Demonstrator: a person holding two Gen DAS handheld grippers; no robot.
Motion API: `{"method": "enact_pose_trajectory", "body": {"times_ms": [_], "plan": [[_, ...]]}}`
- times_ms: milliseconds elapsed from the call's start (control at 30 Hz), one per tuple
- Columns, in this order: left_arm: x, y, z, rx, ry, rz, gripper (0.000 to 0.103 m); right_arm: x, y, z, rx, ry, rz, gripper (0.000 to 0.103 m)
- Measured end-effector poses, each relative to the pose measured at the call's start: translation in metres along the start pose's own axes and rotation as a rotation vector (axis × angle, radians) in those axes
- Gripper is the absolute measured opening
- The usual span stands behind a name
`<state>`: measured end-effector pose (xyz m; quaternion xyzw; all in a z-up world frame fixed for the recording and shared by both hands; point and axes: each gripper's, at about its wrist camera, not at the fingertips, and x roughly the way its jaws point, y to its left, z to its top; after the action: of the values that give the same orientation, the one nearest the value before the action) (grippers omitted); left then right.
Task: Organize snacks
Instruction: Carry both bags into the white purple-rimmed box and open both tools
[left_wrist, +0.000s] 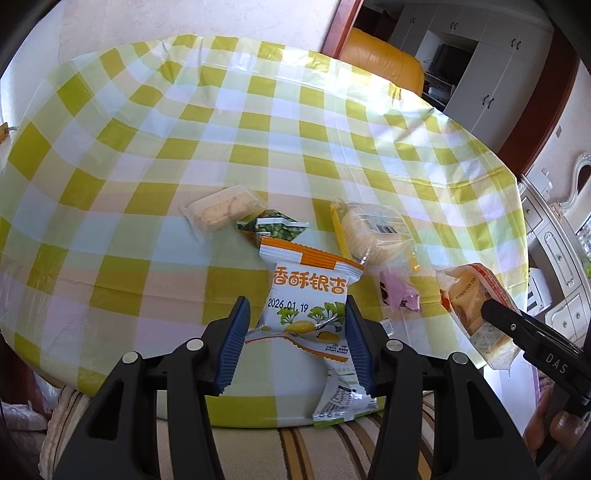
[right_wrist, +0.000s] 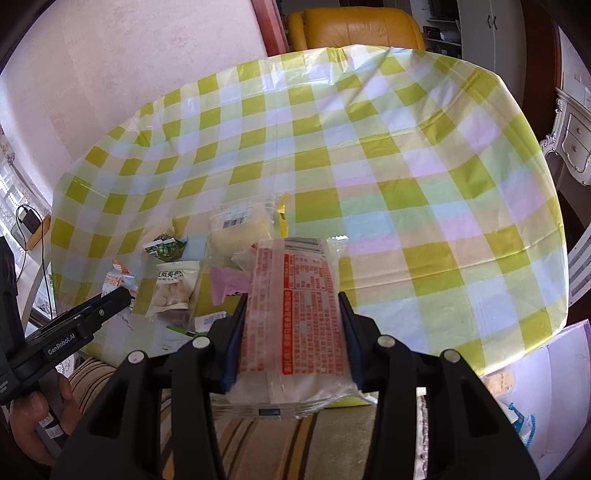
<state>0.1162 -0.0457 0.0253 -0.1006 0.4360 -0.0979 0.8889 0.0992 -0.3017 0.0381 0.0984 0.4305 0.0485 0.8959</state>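
My left gripper (left_wrist: 295, 314) is shut on a white and orange ginkgo snack packet (left_wrist: 310, 299) and holds it above the table's near edge. My right gripper (right_wrist: 293, 306) is shut on a clear packet with red print (right_wrist: 295, 317); that packet shows in the left wrist view (left_wrist: 476, 306) too. On the checked cloth lie a pale biscuit packet (left_wrist: 221, 210), a green pea packet (left_wrist: 273, 227), a yellow-edged cracker pack (left_wrist: 373, 230) and a pink sweet (left_wrist: 399, 293). The left gripper's arm (right_wrist: 88, 314) shows at the right wrist view's left.
The round table (left_wrist: 184, 129) has a yellow-green checked cloth. An orange leather chair (right_wrist: 351, 27) stands behind it. A striped cushion (left_wrist: 314, 450) lies under the grippers. More small packets (right_wrist: 173, 288) lie near the front edge. White cabinets (left_wrist: 495, 74) stand at the right.
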Motion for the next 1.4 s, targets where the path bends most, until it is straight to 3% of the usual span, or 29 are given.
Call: {"method": "enact_pose_trajectory", "body": {"times_ms": [667, 1400], "plan": [[0.023, -0.127, -0.02, 0.246, 0.105, -0.182, 0.049, -0.055, -0.133, -0.035, 0.192, -0.026, -0.231, 0.045], [0.058, -0.301, -0.103, 0.67, 0.428, -0.467, 0.049, -0.059, -0.25, -0.117, 0.474, 0.125, -0.422, 0.045]]}}
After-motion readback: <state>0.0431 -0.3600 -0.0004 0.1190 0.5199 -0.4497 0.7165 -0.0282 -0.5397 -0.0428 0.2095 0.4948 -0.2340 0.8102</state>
